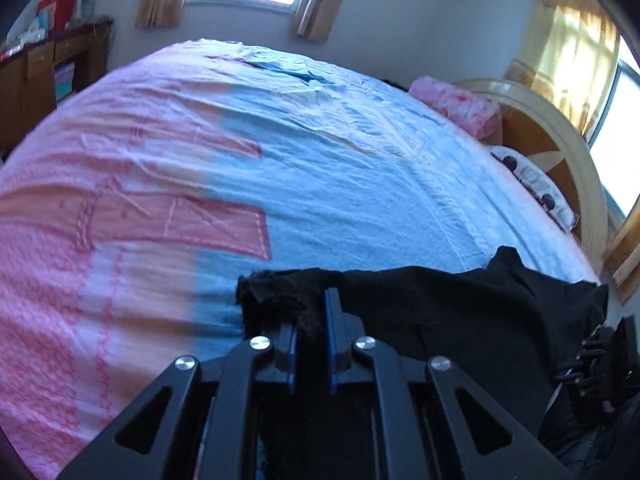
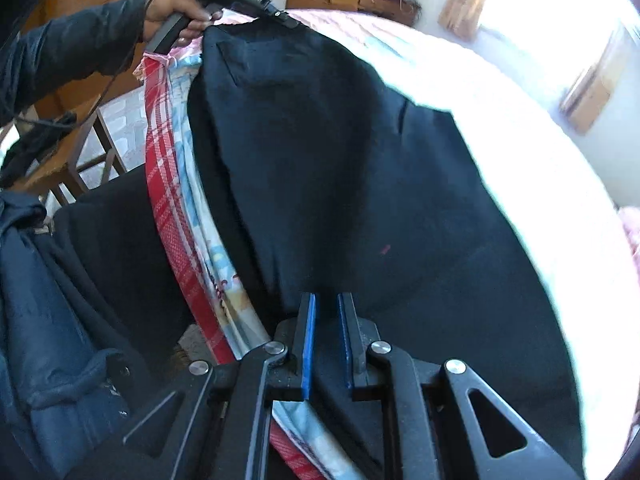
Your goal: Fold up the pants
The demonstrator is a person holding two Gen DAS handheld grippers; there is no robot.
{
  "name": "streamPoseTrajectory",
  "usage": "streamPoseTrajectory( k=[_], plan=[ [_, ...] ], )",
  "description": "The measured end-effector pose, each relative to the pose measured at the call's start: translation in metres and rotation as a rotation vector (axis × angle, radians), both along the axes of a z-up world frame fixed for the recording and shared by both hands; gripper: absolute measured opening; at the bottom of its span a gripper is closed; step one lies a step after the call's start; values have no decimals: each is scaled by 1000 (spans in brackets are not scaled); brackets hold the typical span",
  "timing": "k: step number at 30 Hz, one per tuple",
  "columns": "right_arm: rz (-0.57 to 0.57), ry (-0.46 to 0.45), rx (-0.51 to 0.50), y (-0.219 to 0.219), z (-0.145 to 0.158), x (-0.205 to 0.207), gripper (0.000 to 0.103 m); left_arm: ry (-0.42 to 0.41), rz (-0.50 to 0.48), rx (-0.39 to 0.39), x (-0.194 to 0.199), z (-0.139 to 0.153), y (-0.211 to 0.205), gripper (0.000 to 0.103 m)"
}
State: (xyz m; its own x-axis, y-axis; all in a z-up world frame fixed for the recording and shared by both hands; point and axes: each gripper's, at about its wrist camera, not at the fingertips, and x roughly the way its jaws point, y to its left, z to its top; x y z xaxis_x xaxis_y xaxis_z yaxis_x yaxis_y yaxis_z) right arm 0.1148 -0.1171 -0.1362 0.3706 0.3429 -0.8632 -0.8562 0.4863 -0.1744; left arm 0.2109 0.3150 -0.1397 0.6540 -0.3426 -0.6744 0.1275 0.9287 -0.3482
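Note:
The black pants [image 2: 352,184] lie spread along the near edge of the bed. In the left wrist view they [image 1: 448,312] stretch from my fingers off to the right. My left gripper [image 1: 312,320] is shut on a bunched corner of the pants. It also shows in the right wrist view [image 2: 280,16], held by a hand at the far end of the fabric. My right gripper [image 2: 326,316] has its blue-padded fingers [image 2: 309,340] close together with pants fabric between them, at the near end.
The bed [image 1: 340,184] has a pink and blue cover. A pink blanket [image 1: 460,108] and a pillow [image 1: 536,184] lie by the headboard [image 1: 560,148]. A red plaid sheet edge [image 2: 164,184] hangs off the bedside. A wooden cabinet [image 1: 48,68] stands by the wall.

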Motion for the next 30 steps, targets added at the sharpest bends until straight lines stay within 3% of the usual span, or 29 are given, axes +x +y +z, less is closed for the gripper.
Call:
streamPoseTrajectory(
  k=[3, 5, 6, 7, 10, 11, 15, 17, 20, 22, 25, 30],
  plan=[
    [26, -28, -6, 6, 3, -8, 12, -14, 37, -38, -7, 4, 9, 31],
    [41, -28, 31, 11, 11, -13, 12, -26, 62, -16, -16, 10, 10, 53],
    [60, -37, 50, 16, 16, -17, 12, -36, 70, -3, -22, 12, 11, 59],
    [81, -51, 59, 21, 19, -20, 17, -51, 73, 3, -29, 16, 11, 64],
    [141, -82, 66, 42, 18, -30, 50, -93, 85, 6, -49, 24, 15, 77],
    [167, -99, 69, 52, 16, -34, 52, -100, 97, 16, -55, 25, 18, 80],
    [191, -89, 52, 77, 5, -27, 52, -123, 146, 32, -73, 30, 23, 80],
    [184, -16, 69, 83, -1, -20, 52, -147, 155, 27, -81, 35, 18, 83],
    [222, 105, 67, 88, -10, -25, 52, -185, 127, 13, -87, 43, -4, 89],
    [252, 97, 46, 89, -12, -33, 52, -206, 76, -1, -88, 48, -26, 89],
    [194, 177, 139, 76, 7, -15, 52, -223, 15, 25, -86, 53, -63, 89],
    [-16, 145, 316, 35, 62, 44, 52, -237, -86, 36, -82, 50, -129, 90]
  ],
)
